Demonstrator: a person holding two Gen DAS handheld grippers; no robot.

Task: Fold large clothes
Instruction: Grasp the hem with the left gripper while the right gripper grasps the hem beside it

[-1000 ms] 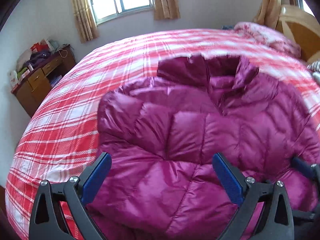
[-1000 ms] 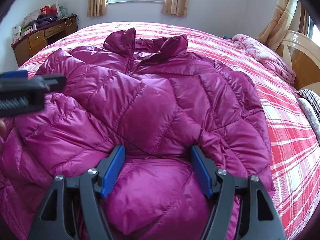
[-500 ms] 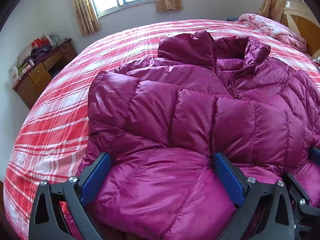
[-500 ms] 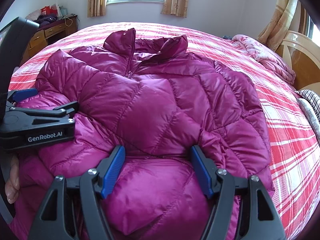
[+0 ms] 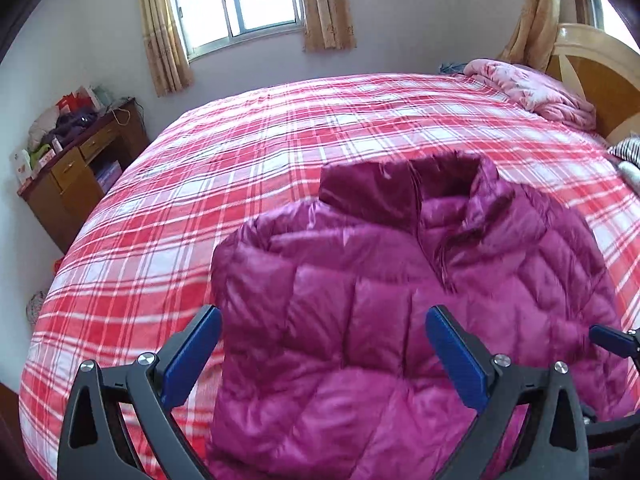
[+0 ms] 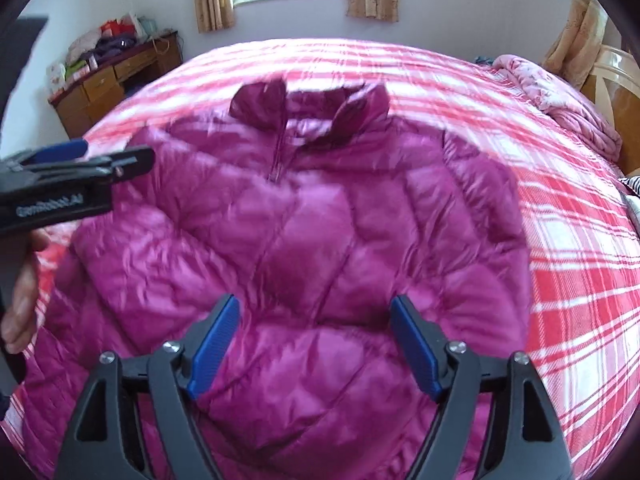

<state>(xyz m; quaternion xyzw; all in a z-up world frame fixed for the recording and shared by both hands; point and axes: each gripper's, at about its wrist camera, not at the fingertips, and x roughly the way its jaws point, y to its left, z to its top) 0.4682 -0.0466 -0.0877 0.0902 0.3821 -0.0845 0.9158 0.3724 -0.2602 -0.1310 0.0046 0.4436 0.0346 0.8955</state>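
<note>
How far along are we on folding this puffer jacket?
Done: the magenta puffer jacket lies front up on the plaid bed, sleeves apparently tucked in, collar away from the cameras. In hand: nothing; the right gripper, its jaws just opening, and left gripper both stand open above the near end. Left: folding the body over.

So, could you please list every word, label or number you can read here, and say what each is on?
"GenRobot.AI": white print on the side of the left gripper, blurred and seen upside down in the right wrist view.
Packages on the desk: print too small to read.
The jacket and the bedspread show no text.
</note>
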